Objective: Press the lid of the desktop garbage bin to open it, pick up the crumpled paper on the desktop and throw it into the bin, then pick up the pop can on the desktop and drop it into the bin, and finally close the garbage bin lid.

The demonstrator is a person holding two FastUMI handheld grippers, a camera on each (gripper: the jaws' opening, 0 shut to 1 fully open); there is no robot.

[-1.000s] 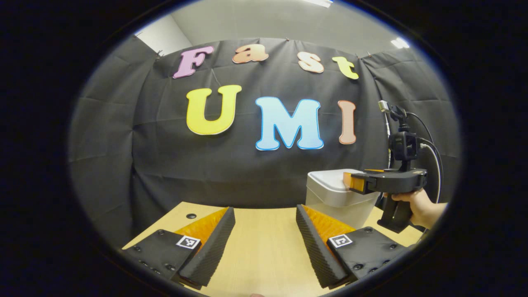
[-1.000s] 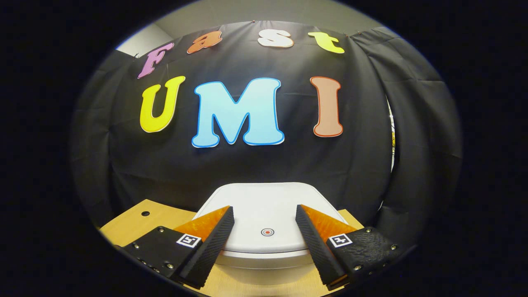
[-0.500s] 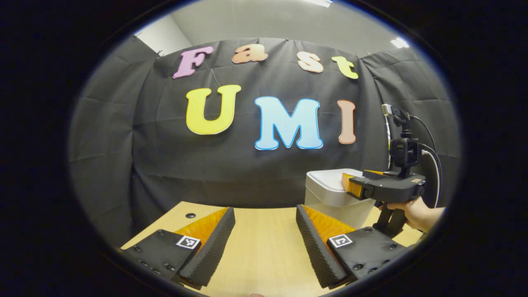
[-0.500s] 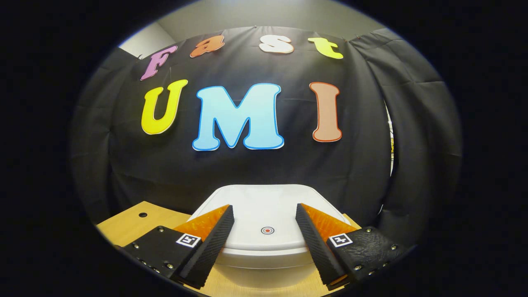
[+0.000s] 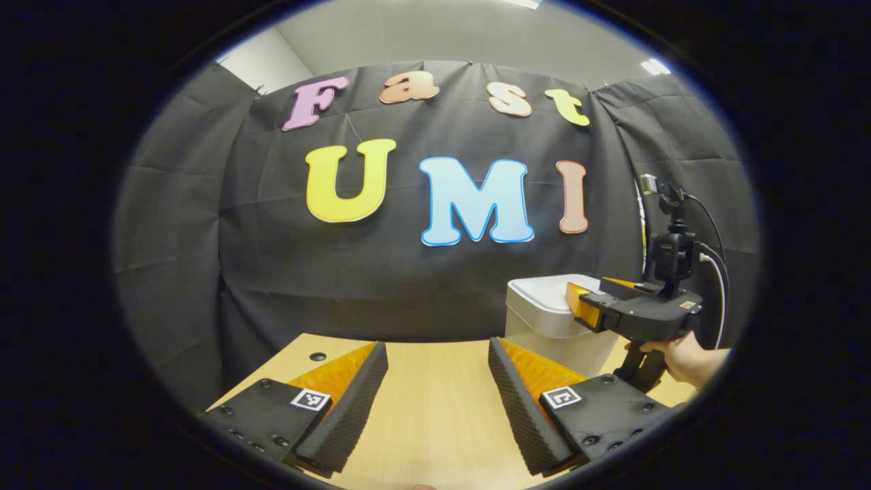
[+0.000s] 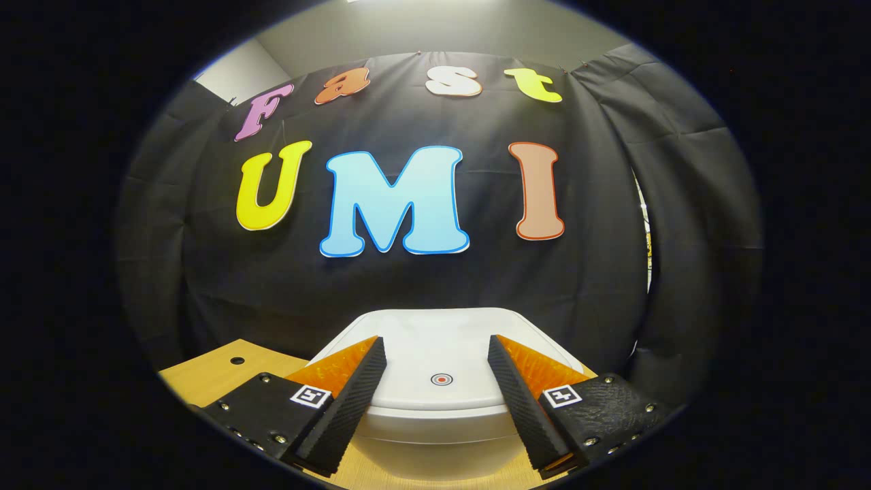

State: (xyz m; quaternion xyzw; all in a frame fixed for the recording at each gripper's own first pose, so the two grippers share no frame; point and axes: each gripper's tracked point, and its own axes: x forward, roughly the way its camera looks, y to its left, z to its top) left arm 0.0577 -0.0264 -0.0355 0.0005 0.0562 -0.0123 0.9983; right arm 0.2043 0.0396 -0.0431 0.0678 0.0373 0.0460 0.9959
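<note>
right tongs (image 5: 578, 306) lower and nearer over the bin lid (image 6: 442, 354)

- The left hand-held gripper (image 5: 437, 401) is showing black finger mounts with screws and small square coded tags.
- The right hand-held gripper (image 6: 436, 401) is wearing ridged pads (image 6: 343, 408).
- Its black body is carrying a top camera mount (image 5: 670, 252) trailing cables (image 5: 714, 272).

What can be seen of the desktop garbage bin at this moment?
The garbage bin is white, plastic-looking, with rounded corners, standing upright on the wooden table near the black cloth wall. Its lid lies flat and closed, with a small red-centred round mark near its front edge. The right gripper hangs open over the lid's front; contact cannot be told.
</note>
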